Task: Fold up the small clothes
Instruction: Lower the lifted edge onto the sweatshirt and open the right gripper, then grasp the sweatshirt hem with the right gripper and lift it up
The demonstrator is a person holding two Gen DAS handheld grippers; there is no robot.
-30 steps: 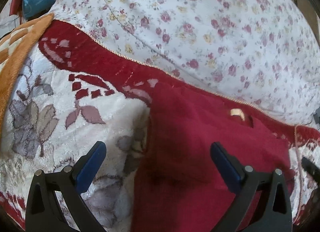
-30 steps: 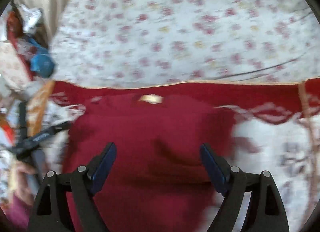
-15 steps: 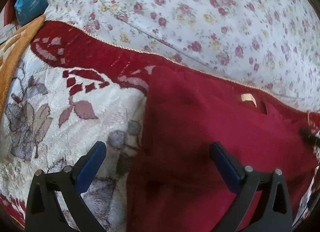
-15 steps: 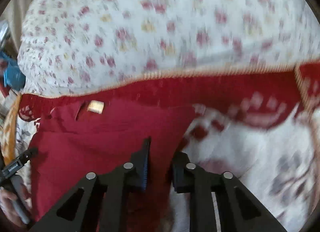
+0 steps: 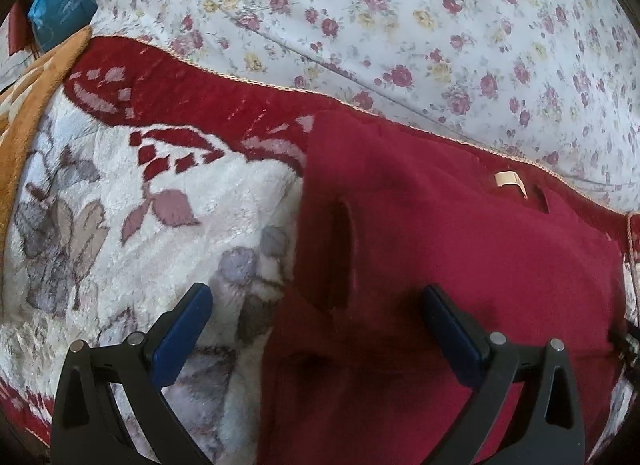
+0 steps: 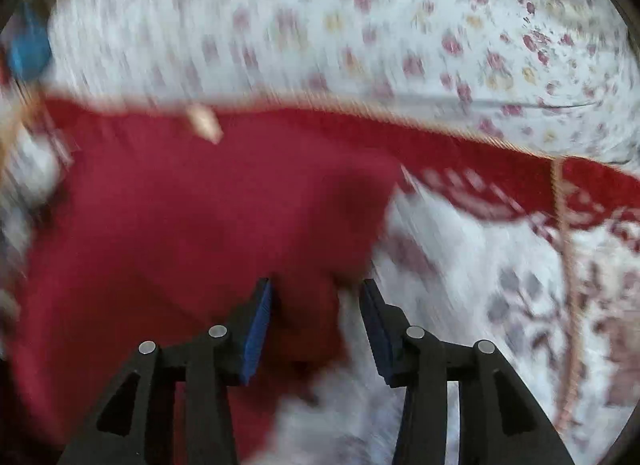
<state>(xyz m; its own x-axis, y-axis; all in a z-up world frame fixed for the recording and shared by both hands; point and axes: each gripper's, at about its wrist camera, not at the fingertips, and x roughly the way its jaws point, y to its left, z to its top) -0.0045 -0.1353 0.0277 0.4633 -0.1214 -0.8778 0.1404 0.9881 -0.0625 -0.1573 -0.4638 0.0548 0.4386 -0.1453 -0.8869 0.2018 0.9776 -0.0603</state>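
A dark red garment (image 5: 460, 257) with a beige neck label (image 5: 509, 180) lies on a plush red-and-white blanket (image 5: 172, 193). Its left side is folded inward, with a straight left edge. My left gripper (image 5: 316, 329) is open over that left edge, one finger over the blanket, the other over the cloth, holding nothing. In the blurred right wrist view the garment (image 6: 200, 225) fills the left half, its label (image 6: 204, 125) at the top. My right gripper (image 6: 316, 325) is partly open, with the garment's right edge between the fingers.
A white floral sheet (image 5: 400, 17) covers the bed beyond the blanket, also in the right wrist view (image 6: 320, 17). An orange blanket (image 5: 36, 89) and a blue bag (image 5: 60, 13) lie at the far left. The blanket has a corded edge (image 6: 560, 225).
The right gripper went from open to nearly shut at the garment's right edge, then opened partway while swinging left. The left gripper stayed open and moved closer to the garment's left edge.
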